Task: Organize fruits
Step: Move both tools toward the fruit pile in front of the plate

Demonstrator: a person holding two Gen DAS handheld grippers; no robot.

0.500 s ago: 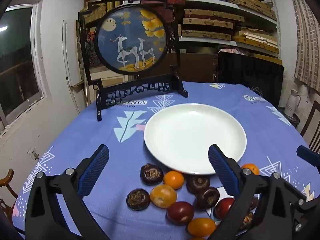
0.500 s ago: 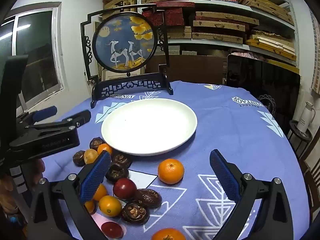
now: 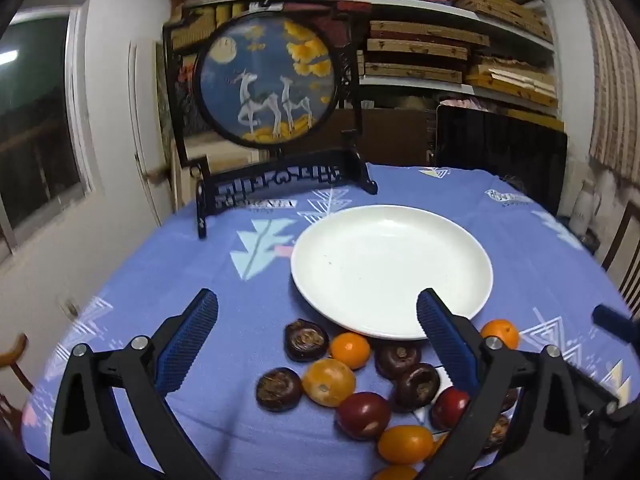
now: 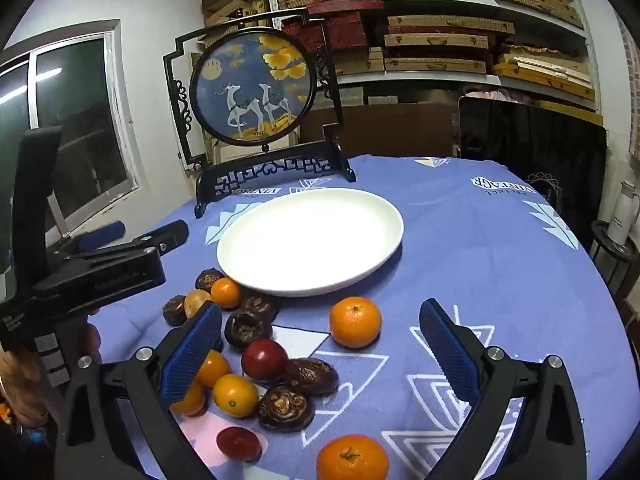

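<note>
An empty white plate [image 3: 392, 268] sits mid-table; it also shows in the right wrist view [image 4: 310, 238]. Several small fruits lie in front of it: oranges [image 3: 351, 350], dark brown wrinkled ones [image 3: 306, 339], red ones [image 3: 363, 415]. In the right wrist view a mandarin [image 4: 355, 322] lies apart near the plate, another mandarin [image 4: 352, 458] at the bottom. My left gripper [image 3: 318, 340] is open and empty above the fruit cluster. My right gripper [image 4: 320, 344] is open and empty above the fruits. The left gripper's body [image 4: 100, 268] shows at the left of the right wrist view.
A black-framed round deer screen [image 3: 268, 80] stands at the table's far side behind the plate. The blue patterned tablecloth [image 4: 480, 248] covers the round table. Shelves with boxes [image 4: 440, 40] line the back wall. A chair [image 3: 624, 248] stands at the right.
The left wrist view has shifted slightly, with the fruits sitting a little higher between the fingers. Both grippers stay open. The fruits have not moved.
</note>
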